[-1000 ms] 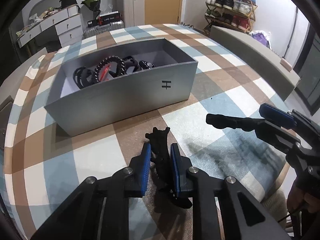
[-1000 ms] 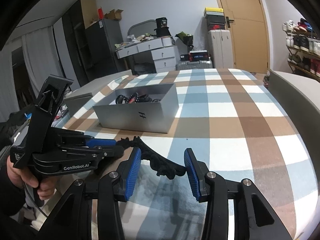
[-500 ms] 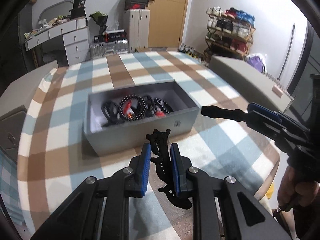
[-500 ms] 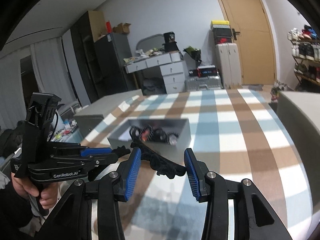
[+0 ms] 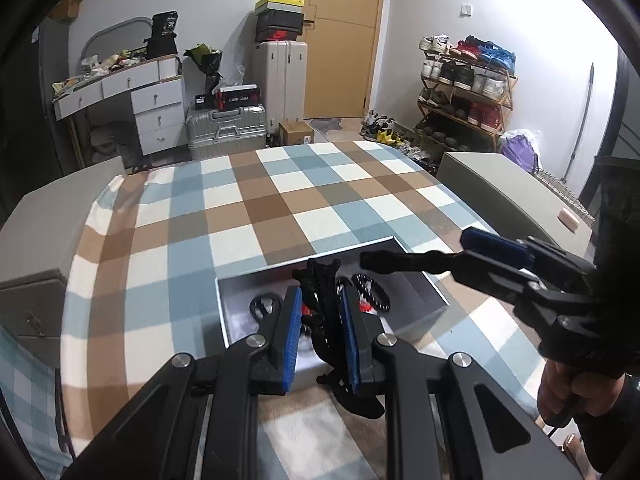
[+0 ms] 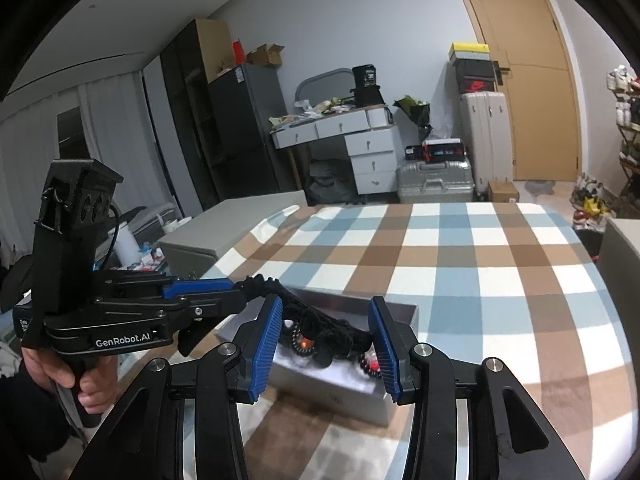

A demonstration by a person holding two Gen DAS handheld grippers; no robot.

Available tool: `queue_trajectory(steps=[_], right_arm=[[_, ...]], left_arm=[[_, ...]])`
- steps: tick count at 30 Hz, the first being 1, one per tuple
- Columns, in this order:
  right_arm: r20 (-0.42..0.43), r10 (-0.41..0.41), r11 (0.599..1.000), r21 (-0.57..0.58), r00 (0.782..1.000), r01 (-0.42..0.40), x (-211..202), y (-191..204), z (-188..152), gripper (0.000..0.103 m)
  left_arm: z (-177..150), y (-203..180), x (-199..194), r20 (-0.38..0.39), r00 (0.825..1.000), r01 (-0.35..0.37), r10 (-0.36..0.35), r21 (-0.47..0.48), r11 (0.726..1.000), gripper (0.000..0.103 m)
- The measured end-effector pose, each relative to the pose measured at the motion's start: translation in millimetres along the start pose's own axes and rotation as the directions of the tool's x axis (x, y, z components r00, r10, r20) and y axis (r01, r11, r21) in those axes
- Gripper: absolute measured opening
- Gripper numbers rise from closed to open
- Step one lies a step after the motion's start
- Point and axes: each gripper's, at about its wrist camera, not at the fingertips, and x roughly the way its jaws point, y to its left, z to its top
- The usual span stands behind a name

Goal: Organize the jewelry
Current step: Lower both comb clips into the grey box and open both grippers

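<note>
A tabletop [image 5: 280, 208] covered with a blue, brown and cream checked cloth fills the middle of both views. Near its front edge a grey open-topped box [image 5: 424, 312] is seen, and several dark ring-shaped bracelets [image 5: 372, 296] with red accents are lying inside it.

The left gripper [image 5: 320, 328] is held above the box, its blue pads closed nearly together on a black, knobbly band [image 5: 320, 292]. The band is gripped near one end; in the left wrist view it is seen rising between the pads and hanging over the box's interior. In the right wrist view the left gripper [image 6: 240, 294] is shown at the left, held by a hand [image 6: 60, 376], and the same band [image 6: 320, 324] is stretched from it across to the right.

The right gripper [image 6: 326, 346] is set partly open, with the band's free end lying between its pads. The end is seen close against the right pad, but whether it is pinched cannot be told. In the left wrist view the right gripper [image 5: 420, 252] is seen reaching in from the right, above the box's far corner.
</note>
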Motion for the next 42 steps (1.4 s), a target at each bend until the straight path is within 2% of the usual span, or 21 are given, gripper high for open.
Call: queue_trajectory(steps=[12,23,39,41,42], right_arm=[[-0.034,0.009,1.000,0.022,0.999,-0.008,29,-17,2,0.043],[-0.065,0.027,0.998,0.055,0.998,-0.023,47,-20,-3,0.043],[-0.075,0.010,0.998,0.056,0.997,-0.006,53,-22,-4,0.045],[-0.085,0.027,0.998,0.065,0.996,-0.022,55,-22,-4,0.045],[-0.087,0.033,0.997,0.070,0.996,-0.027,55,-22,-4,0.048]], left_arm=[[11,13,20,0.000,1.000,0.026,-0.026,-0.020,0.999,0.015],[2,27,38,-0.026,0.998,0.045,-0.048,-0.100,0.994,0.015],[3,32,47,-0.031,0.995,0.093,-0.097,-0.105,0.990,0.015],[3,34,49,-0.043,0.993,0.107,-0.112,-0.114,0.988,0.019],[3,34,49,-0.045,0.993,0.106,-0.112,-0.116,0.988,0.028]])
